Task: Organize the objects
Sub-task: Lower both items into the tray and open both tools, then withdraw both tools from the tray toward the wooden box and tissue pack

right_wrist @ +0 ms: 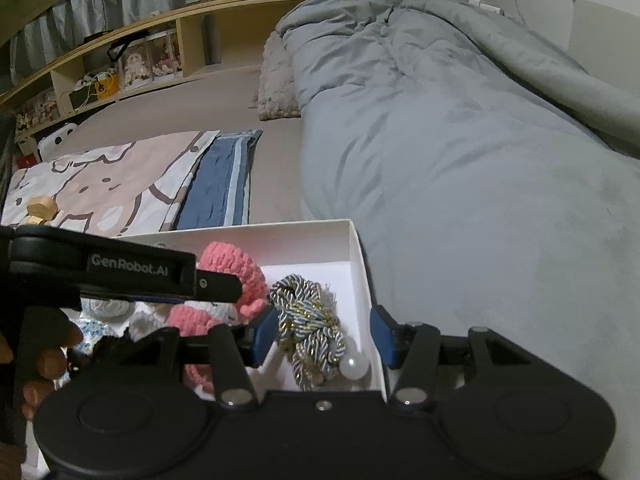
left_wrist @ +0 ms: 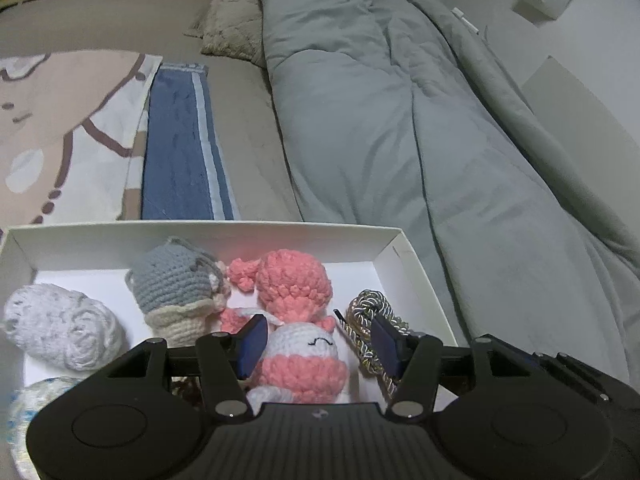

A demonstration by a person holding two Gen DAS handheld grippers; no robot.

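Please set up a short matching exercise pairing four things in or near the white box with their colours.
Things:
1. Round crocheted toy at the back of the white box
2. Crocheted hooded figure
3. Braided cord bundle
4. Folded cloth on the bed beyond the box

Colours:
A. Blue with a pale stripe
B. Grey above, cream below
C. Pink
D. Gold, grey and white strands

Pairs: 1-C, 2-B, 3-D, 4-A
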